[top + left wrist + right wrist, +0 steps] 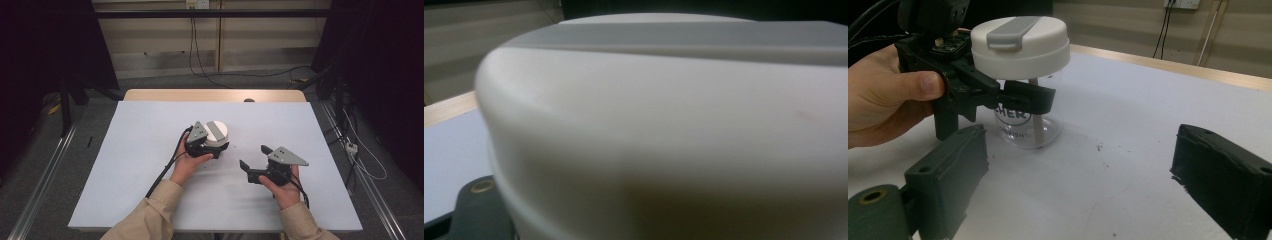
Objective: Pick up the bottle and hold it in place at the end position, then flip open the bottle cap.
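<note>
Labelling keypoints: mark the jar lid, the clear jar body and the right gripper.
jar lid [1020,47]: right gripper view, white side wall.
clear jar body [1048,127]: right gripper view, lower glass wall.
right gripper [251,156]: high view, gap between its open jaws.

We are holding the left tool [216,148] with our left hand [187,162], near the middle of the scene, its jaws closing around something and the thumb pressing along its side. Our right hand [284,189] is gripping the right tool [251,157] nearer and to the right, its jaws spreading wide apart, pointing left. Both forearms are reaching in from the near edge.
</note>
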Motion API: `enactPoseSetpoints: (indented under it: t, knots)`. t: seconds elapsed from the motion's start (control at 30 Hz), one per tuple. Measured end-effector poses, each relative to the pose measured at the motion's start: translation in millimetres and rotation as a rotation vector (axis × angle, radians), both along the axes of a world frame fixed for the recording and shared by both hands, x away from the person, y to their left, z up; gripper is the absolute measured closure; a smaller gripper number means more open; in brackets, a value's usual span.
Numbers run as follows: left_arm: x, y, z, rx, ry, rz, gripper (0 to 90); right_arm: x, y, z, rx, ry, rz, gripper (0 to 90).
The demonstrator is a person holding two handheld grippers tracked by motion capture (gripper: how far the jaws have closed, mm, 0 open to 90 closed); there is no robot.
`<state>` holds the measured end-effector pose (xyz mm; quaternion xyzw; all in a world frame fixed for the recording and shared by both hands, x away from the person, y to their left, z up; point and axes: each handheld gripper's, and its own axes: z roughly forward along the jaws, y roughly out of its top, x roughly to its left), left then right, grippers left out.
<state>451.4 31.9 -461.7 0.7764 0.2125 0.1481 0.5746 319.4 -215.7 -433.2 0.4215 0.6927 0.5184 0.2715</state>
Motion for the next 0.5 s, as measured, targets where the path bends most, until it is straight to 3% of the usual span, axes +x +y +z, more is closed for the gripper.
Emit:
enactPoseSetpoints:
  t: [0.5]
  knots:
    - [0.0, 0.3, 0.0, 0.001, 0.002, -0.002, 18.4, 17.2, 10.2, 5.4, 0.008, 0.033, -0.011, 7.6]
